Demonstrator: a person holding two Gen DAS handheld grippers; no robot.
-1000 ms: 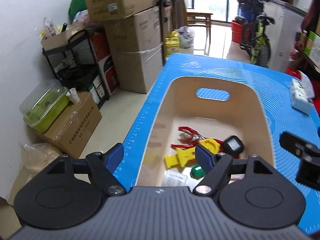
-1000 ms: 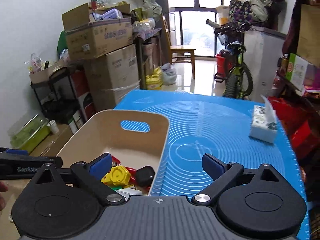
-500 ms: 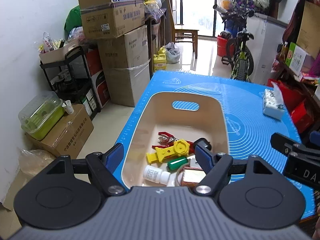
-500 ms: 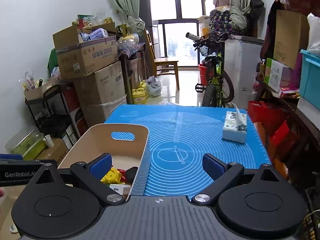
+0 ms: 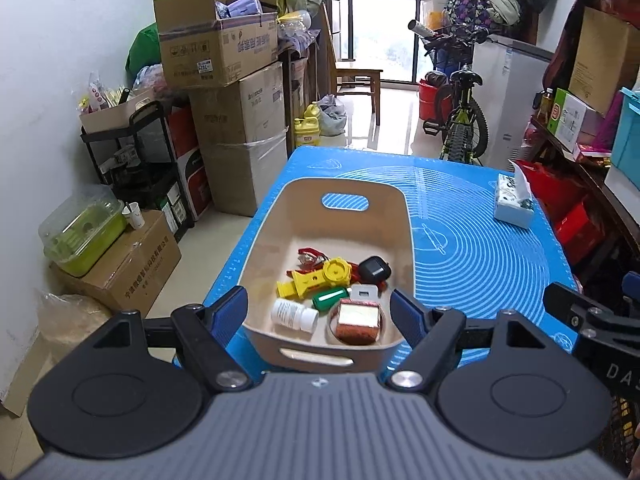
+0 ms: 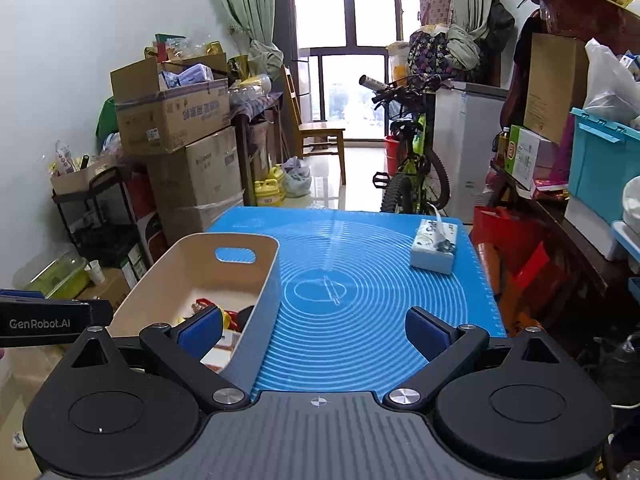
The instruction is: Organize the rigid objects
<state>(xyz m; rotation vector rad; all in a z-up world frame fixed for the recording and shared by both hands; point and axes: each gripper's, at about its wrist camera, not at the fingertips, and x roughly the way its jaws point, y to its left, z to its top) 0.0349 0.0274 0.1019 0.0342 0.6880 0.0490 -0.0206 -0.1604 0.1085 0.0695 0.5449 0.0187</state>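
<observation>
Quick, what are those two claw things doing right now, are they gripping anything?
Left gripper: open, holding nothing, above the near end of the beige bin.
Right gripper: open, holding nothing, over the blue mat.

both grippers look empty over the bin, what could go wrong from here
The bin sits near the mat's left edge, so a push from the left gripper could slide it off. The items lie packed together; grabbing the white bottle may snag the green cylinder.
</observation>
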